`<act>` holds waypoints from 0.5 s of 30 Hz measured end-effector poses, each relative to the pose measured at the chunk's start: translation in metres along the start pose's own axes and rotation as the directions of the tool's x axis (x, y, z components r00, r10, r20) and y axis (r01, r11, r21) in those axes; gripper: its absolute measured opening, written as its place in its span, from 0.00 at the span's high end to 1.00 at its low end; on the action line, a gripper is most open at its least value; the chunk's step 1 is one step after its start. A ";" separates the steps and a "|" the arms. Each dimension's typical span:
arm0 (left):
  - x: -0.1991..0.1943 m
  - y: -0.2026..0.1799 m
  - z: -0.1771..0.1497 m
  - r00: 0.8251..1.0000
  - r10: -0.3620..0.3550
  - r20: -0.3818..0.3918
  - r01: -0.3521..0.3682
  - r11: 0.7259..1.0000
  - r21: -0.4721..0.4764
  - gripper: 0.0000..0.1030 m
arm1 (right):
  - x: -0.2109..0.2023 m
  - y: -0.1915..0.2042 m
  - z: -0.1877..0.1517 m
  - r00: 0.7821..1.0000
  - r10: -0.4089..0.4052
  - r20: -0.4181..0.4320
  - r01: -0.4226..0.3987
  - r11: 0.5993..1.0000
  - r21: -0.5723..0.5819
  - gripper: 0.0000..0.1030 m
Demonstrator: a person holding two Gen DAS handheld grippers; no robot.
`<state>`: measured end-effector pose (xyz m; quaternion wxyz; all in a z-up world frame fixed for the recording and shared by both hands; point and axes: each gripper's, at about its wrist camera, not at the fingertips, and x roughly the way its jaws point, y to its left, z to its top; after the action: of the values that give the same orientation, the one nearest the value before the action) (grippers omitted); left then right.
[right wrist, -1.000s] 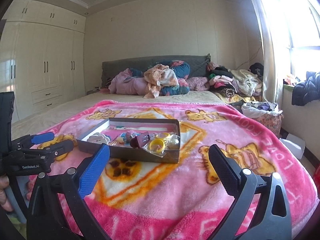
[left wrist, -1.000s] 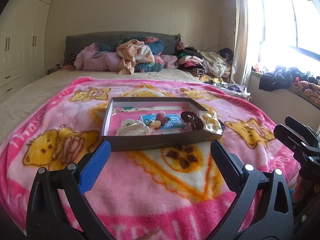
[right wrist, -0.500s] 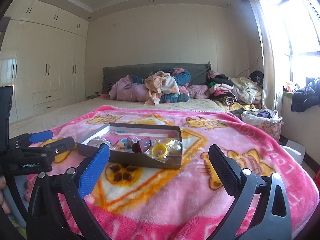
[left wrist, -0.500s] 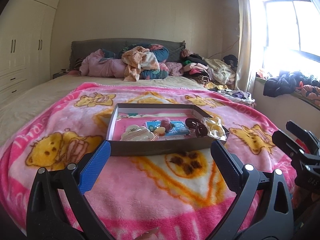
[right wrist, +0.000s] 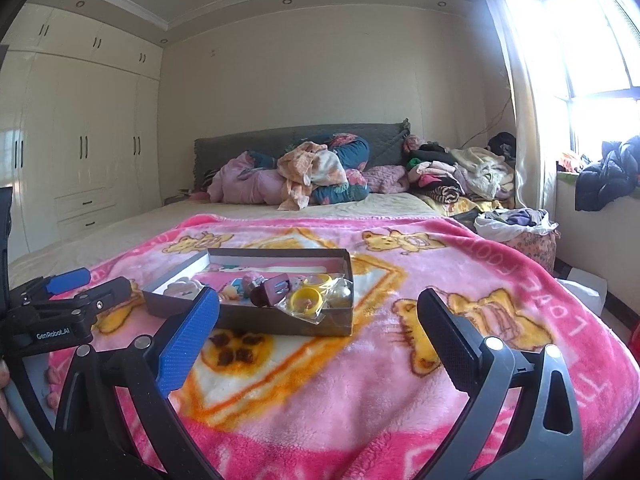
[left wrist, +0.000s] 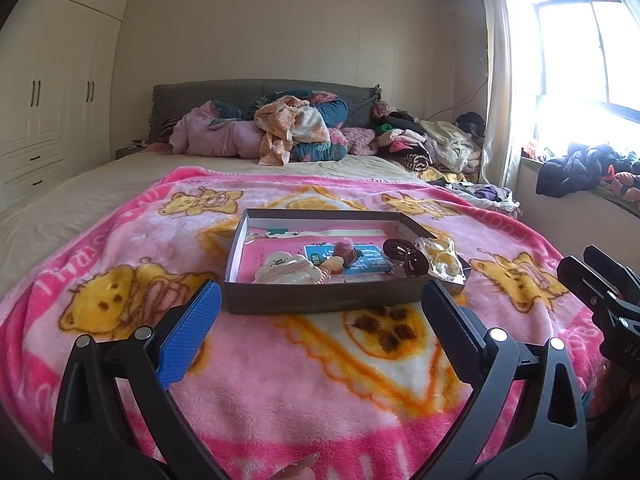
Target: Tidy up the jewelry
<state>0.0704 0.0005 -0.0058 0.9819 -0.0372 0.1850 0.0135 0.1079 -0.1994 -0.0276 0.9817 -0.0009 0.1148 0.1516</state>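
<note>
A shallow grey cardboard box (left wrist: 320, 302) lies on the pink bear blanket (left wrist: 280, 380). It holds a white flower hair clip (left wrist: 286, 272), a dark brown claw clip (left wrist: 402, 254), a clear bag of yellow rings (left wrist: 440, 258) on its right rim, and small pink pieces. My left gripper (left wrist: 320, 320) is open and empty, just short of the box. My right gripper (right wrist: 318, 326) is open and empty, in front of the box (right wrist: 280, 320), where the claw clip (right wrist: 272, 290) and a yellow ring (right wrist: 306, 300) show.
The bed carries piled clothes and bedding (left wrist: 288, 136) at the headboard. White wardrobes (right wrist: 80, 152) line the left wall. A window ledge with clothes (left wrist: 580, 168) is on the right. A laundry bag (right wrist: 520, 232) stands beside the bed. The other gripper shows at each view's edge.
Both views have tilted upward a little, showing more wall and ceiling. The box sits slightly lower in both views. Both grippers stay open and empty.
</note>
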 end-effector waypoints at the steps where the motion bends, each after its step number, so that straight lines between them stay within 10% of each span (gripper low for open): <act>1: 0.000 0.000 0.000 1.000 0.001 0.000 -0.001 1.000 0.001 0.11 | 0.000 0.001 0.000 1.000 0.001 0.000 -0.001 1.000 -0.004 0.06; 15: -0.001 0.000 0.000 1.000 0.001 0.001 -0.001 1.000 -0.002 0.11 | 0.000 0.004 -0.001 1.000 0.005 -0.001 -0.005 1.000 -0.012 0.06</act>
<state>0.0700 0.0004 -0.0054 0.9820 -0.0379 0.1845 0.0142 0.1064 -0.1960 -0.0279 0.9813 -0.0066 0.1145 0.1546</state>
